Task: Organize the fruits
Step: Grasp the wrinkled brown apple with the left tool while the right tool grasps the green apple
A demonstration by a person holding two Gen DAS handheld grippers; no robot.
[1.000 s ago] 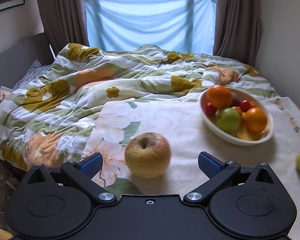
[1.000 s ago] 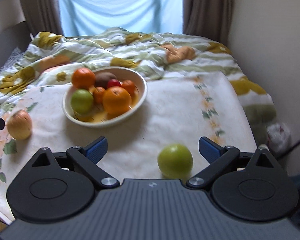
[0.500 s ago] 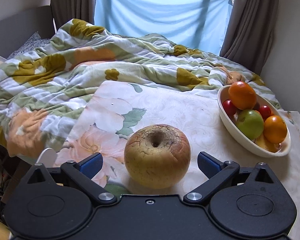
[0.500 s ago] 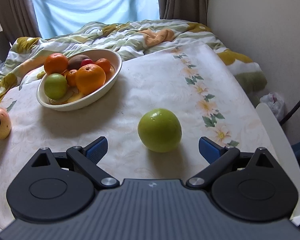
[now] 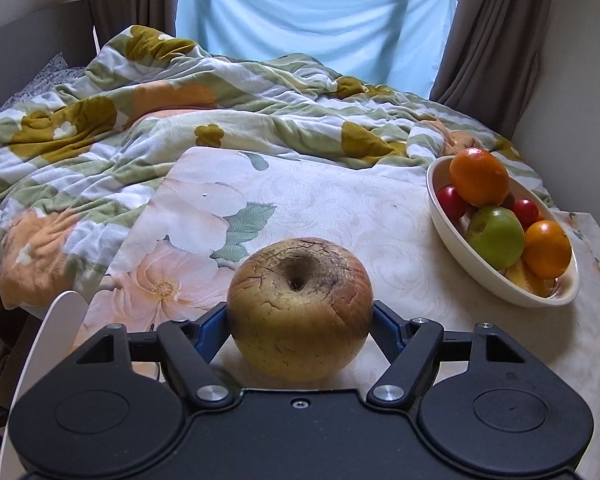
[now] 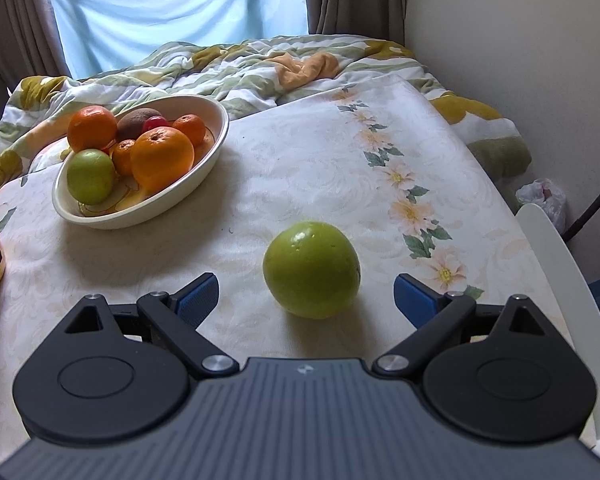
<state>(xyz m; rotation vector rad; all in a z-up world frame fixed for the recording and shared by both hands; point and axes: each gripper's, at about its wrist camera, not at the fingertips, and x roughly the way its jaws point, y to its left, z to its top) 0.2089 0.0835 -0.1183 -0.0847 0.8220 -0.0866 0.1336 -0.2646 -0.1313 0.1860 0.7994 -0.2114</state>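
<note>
Item 1: russet apple [image 5: 299,309]. Yellow-brown, cracked skin, calyx pit facing up. Rests on the tablecloth [image 5: 340,208] near the table's front-left corner. The left gripper [image 5: 298,326] has its blue pads pressed against both flanks of the fruit, clenched on it at its widest girth; the apple seems not yet lifted, since its underside meets the cloth. The grip at the equator is likely chosen so the round body cannot squirt out.

Item 2: green apple [image 6: 311,269]. Smooth, glossy, loose on the cloth toward the front-right edge. The right gripper [image 6: 307,300] stands with fingers spread wide to either side, neither pad touching, the fruit centred in the gap and slightly ahead of the tips. Judged: lined up for a grasp, needing a short advance before closing.

Item 3: bowl [image 6: 204,168]. Cream, oval, toward the back of the table, between the two loose fruits. Holds oranges, a green apple, small red fruits and a brown one. Judged destination for items 1 and 2; the heap is already high, so added fruit may roll.

Item 4: quilt [image 5: 140,120]. Floral, rumpled, on the bed beyond the table's far edge.
</note>
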